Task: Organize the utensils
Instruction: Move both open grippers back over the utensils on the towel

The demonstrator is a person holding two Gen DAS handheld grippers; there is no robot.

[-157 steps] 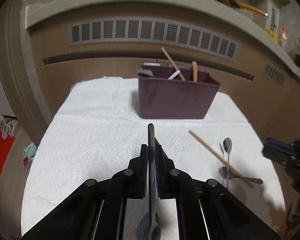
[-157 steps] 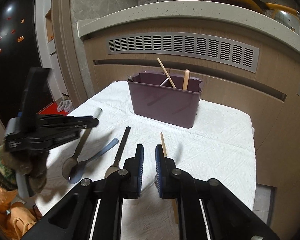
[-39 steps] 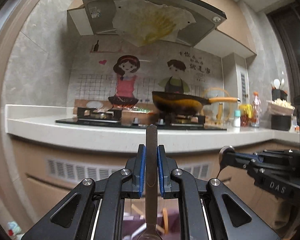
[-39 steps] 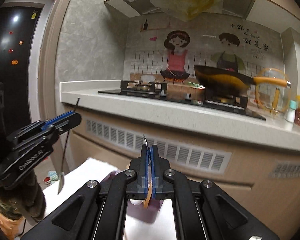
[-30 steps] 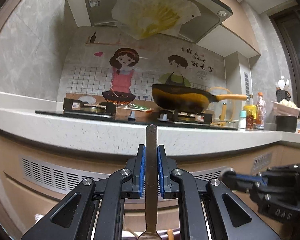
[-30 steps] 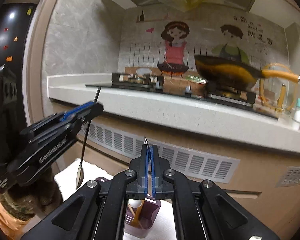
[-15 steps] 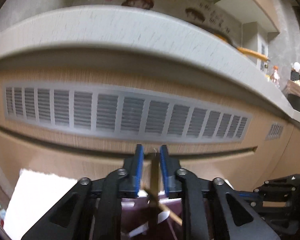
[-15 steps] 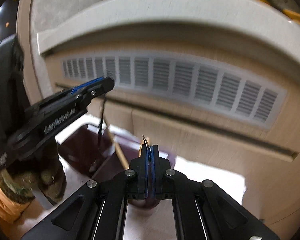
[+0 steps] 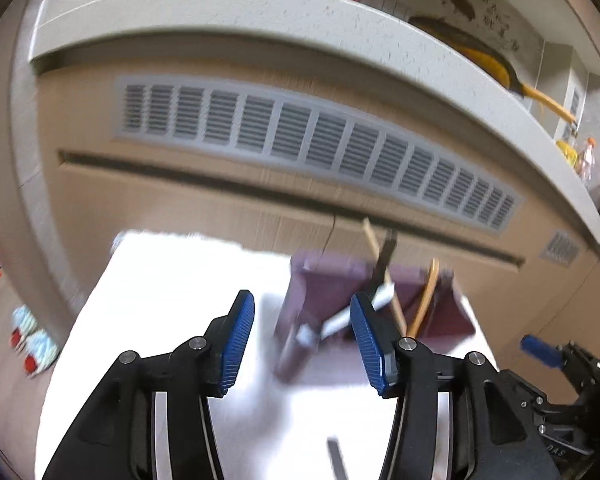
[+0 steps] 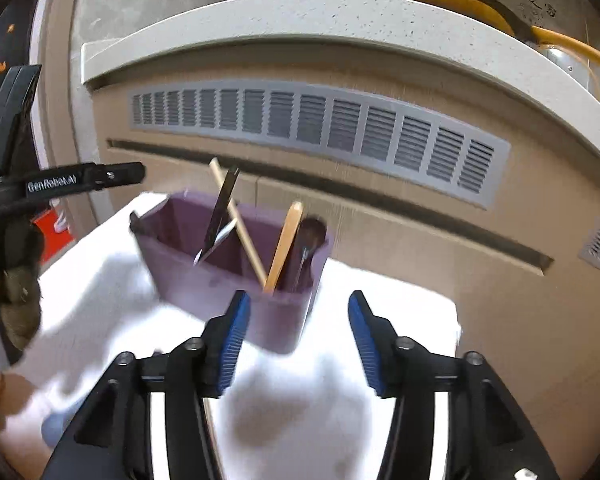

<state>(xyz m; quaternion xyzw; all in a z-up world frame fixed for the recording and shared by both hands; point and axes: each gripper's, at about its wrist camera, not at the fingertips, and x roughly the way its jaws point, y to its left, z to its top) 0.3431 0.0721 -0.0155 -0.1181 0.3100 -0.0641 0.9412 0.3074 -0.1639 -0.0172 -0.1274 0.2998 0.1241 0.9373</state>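
Kitchen cabinets with a long grey vent stand behind a white-clothed tabletop, where a purple utensil caddy sits near the far edge. Wooden chopsticks, a wooden spoon and dark-handled cutlery lean inside it. Both the left gripper and the right gripper are opening, nothing between their blue pads, short of the caddy.
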